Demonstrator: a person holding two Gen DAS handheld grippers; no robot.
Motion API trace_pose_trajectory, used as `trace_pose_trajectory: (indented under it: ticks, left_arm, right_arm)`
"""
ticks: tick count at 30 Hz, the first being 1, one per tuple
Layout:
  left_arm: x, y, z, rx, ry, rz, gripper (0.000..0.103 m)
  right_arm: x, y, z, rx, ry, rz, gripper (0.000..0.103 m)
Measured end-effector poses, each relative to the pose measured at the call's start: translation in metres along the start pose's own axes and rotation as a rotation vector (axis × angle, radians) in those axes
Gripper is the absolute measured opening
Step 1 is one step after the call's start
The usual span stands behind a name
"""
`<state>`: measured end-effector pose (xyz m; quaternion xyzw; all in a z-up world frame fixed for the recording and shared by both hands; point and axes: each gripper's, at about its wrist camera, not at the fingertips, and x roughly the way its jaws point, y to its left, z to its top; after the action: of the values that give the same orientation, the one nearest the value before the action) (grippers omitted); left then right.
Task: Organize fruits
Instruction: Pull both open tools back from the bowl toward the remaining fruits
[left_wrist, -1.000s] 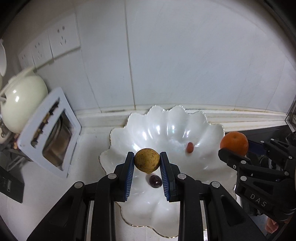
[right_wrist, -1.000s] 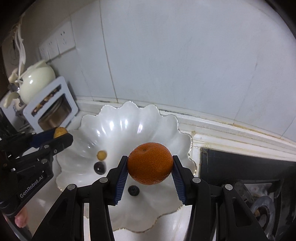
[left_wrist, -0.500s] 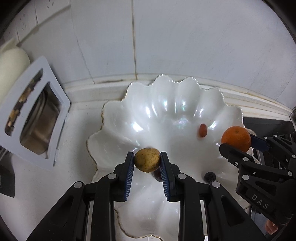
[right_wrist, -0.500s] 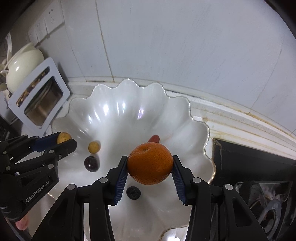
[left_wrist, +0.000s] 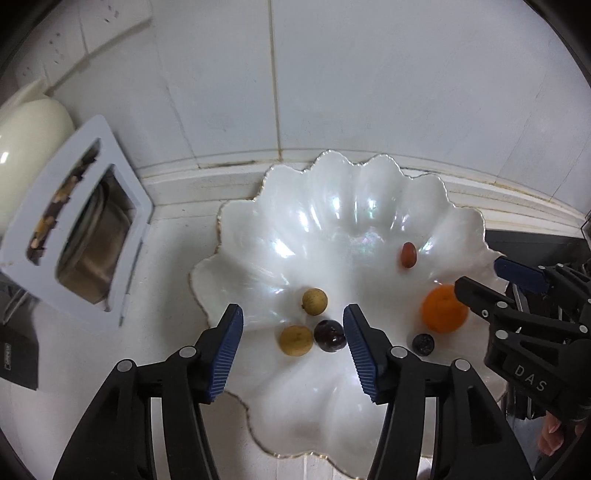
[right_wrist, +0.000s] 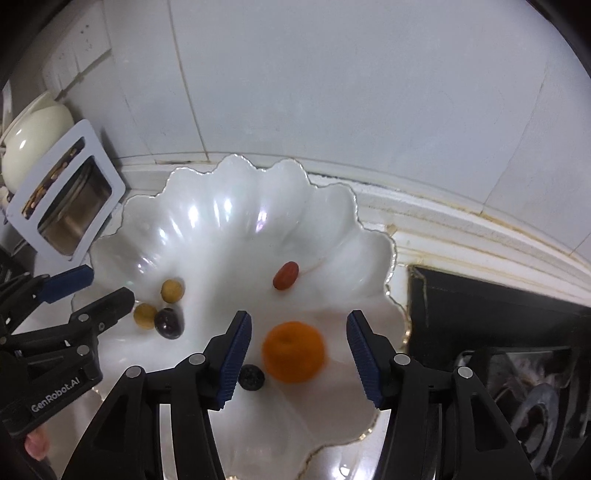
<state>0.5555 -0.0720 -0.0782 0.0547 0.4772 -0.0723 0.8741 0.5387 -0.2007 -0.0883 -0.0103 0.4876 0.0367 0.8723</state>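
A white scalloped bowl (left_wrist: 332, 221) (right_wrist: 221, 206) sits on the counter against the tiled wall. In it lie two tan round fruits (left_wrist: 296, 340) (left_wrist: 314, 301), a dark plum (left_wrist: 330, 335), a blueberry (left_wrist: 423, 344), a red date (left_wrist: 409, 254) and an orange (left_wrist: 443, 309) (right_wrist: 293, 351). My left gripper (left_wrist: 291, 354) is open and empty just above the tan fruit and plum. My right gripper (right_wrist: 299, 358) is open above the orange, which looks blurred. The right gripper also shows in the left wrist view (left_wrist: 509, 284), and the left gripper in the right wrist view (right_wrist: 92, 291).
A white rack with a steel container (left_wrist: 77, 236) (right_wrist: 66, 206) stands left of the bowl, a cream teapot (left_wrist: 26, 147) behind it. Wall sockets (left_wrist: 74, 40) are at the upper left. A black stove (right_wrist: 498, 332) lies right of the bowl.
Both grippers opened. The tan fruit left the left gripper and lies by the plum. The orange left the right gripper and is in the bowl by the blueberry.
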Motion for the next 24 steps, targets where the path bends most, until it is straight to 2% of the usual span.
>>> trace_pose_trajectory:
  ticks: [9, 14, 24]
  left_arm:
    - [-0.048, -0.001, -0.016, 0.036, -0.103, 0.078, 0.058]
    - [-0.08, 0.004, -0.029, 0.039, -0.169, 0.09, 0.064]
    - [-0.145, 0.003, -0.061, 0.041, -0.285, 0.083, 0.068]
  right_arm:
    - [-0.04, 0.002, -0.014, -0.046, -0.074, -0.013, 0.055]
    - [-0.069, -0.001, -0.027, -0.043, -0.135, 0.0, 0.055]
    - [-0.131, 0.003, -0.055, -0.035, -0.268, 0.026, 0.055]
